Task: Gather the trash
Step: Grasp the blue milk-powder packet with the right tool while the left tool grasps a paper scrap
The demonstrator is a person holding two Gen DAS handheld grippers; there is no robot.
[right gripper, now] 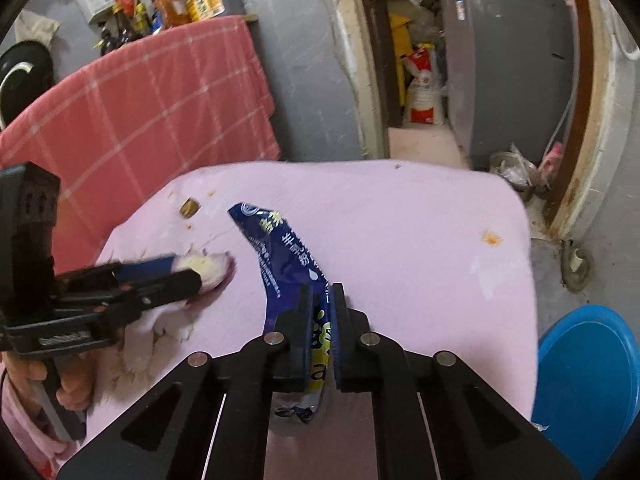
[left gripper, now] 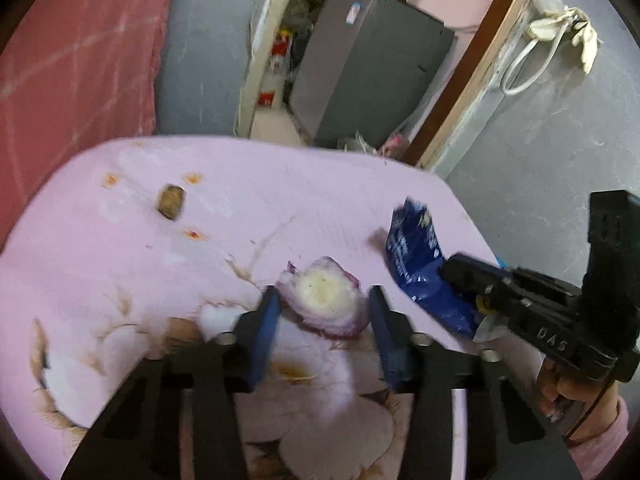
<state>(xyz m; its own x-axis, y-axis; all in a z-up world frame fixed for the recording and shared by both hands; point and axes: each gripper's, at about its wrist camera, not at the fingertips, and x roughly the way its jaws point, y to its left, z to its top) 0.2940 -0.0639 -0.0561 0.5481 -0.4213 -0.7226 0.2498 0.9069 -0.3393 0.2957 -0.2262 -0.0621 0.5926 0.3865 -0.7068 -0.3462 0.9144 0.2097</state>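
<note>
A cut piece of purple onion (left gripper: 325,305) lies on the pink flowered tablecloth (left gripper: 280,192). My left gripper (left gripper: 324,290) has its blue pads against both sides of it. From the right wrist view the onion (right gripper: 214,266) sits at that gripper's tips (right gripper: 188,274). A crumpled blue snack wrapper (right gripper: 276,256) stands up from the cloth, and my right gripper (right gripper: 322,292) is shut on its lower end. In the left wrist view the right gripper (left gripper: 448,270) bites the wrapper (left gripper: 412,248) from the right. A small brown scrap (left gripper: 171,201) lies far left on the cloth.
A blue round tub (right gripper: 588,368) stands on the floor right of the table. A red checked cloth (right gripper: 160,100) covers a surface behind it, with bottles on top. A grey cabinet (left gripper: 368,68) stands in the doorway beyond. Orange stains dot the cloth.
</note>
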